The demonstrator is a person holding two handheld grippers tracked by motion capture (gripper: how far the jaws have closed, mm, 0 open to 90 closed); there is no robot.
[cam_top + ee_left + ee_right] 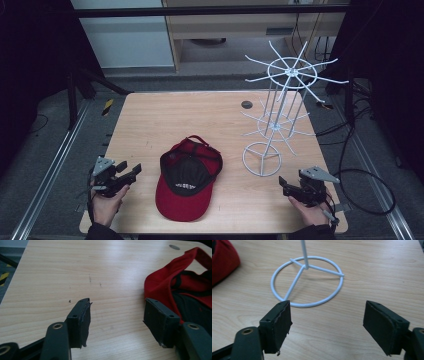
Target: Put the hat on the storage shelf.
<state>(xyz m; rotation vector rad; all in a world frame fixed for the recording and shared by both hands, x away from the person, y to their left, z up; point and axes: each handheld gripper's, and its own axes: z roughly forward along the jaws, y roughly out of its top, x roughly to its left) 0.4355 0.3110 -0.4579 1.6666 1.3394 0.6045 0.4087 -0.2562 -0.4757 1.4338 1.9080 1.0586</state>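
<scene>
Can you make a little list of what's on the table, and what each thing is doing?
table: light wood, with a small dark round spot near the far edge
cap: red, lying upside down, inside showing, brim toward the person
rack: white wire stand, upright on a ring base, nothing on its arms
left tongs: open, held just left of the cap, not touching it
right tongs: open, near the rack's base, holding nothing
</scene>
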